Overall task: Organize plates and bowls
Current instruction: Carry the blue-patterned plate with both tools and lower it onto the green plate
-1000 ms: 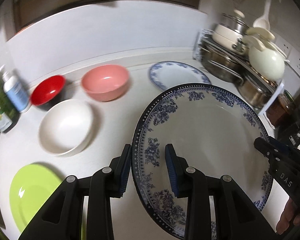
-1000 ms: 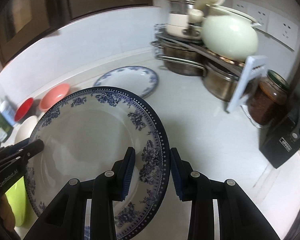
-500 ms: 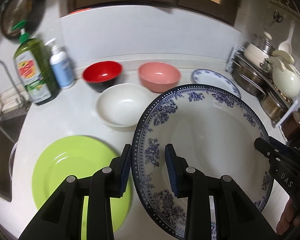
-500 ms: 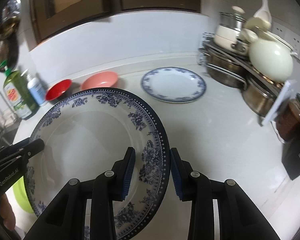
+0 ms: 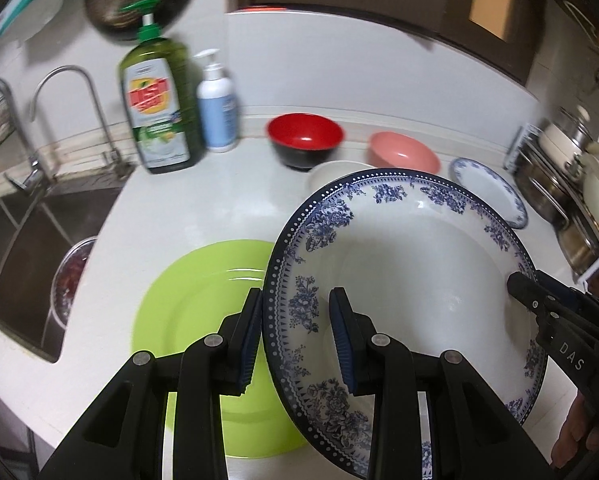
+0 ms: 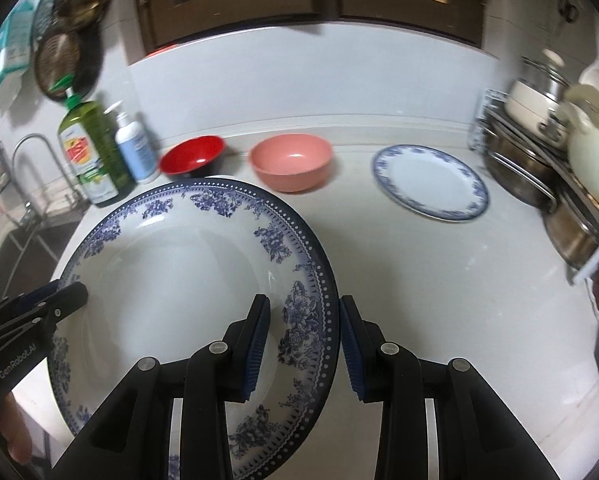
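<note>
The large blue-patterned plate (image 5: 411,264) is held off the tabletop (image 6: 439,280) by both tongs: the left tongs (image 5: 297,340) pinch its left rim, the right tongs (image 6: 301,346) pinch its right rim. The likely step is stacking it on the green plate (image 5: 203,320). Keep both grips level, centre the plate over the green plate, and lower evenly before releasing. Only the left view shows the green plate and the sink (image 5: 27,248). The right view shows the small blue-rimmed plate (image 6: 429,182) whole; neither view shows the white bowl (image 5: 331,174) fully.
</note>
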The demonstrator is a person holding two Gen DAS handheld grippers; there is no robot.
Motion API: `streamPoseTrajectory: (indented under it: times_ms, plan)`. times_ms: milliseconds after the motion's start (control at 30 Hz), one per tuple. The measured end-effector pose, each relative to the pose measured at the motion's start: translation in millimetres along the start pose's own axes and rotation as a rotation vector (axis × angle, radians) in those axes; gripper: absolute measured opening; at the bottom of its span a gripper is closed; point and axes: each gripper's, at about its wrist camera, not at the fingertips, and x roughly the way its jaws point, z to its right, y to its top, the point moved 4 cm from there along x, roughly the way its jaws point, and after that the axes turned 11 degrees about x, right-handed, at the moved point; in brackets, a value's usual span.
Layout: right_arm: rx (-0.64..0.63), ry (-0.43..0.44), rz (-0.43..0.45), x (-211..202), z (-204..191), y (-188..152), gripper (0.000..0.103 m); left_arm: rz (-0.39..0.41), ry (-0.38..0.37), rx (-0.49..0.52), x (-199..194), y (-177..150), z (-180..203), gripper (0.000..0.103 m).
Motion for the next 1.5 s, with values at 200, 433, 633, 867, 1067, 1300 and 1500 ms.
streamPoseTrajectory:
  times_ms: [200,433,633,867,1067,1300,1500]
  plan:
    - [-0.047,0.051,-0.012,7.6,-32.4,-3.9,0.036,-0.009,0.046,-0.045,-3.0,-8.9,-31.3,0.034]
    - [-0.112,0.098,-0.040,20.9,-72.8,-9.0,0.036,-0.038,0.098,-0.106,0.5,-21.1,-64.5,0.034]
    - [-0.153,0.138,-0.074,36.1,-99.3,-14.0,0.036,-0.065,0.133,-0.152,7.1,-33.1,-87.9,0.034]
    - [-0.189,0.165,-0.130,58.8,-123.2,-26.3,0.036,-0.107,0.167,-0.174,25.1,-47.0,-105.6,0.034]
    - [-0.202,0.165,-0.181,82.3,-132.0,-37.7,0.036,-0.139,0.179,-0.184,43.7,-54.6,-112.1,0.034]
    - [-0.218,0.150,-0.223,106.2,-138.2,-47.6,0.036,-0.175,0.170,-0.208,62.4,-61.4,-115.9,0.034]
    - [-0.240,0.135,-0.247,113.5,-142.3,-49.9,0.036,-0.187,0.180,-0.204,67.1,-64.0,-117.6,0.034]
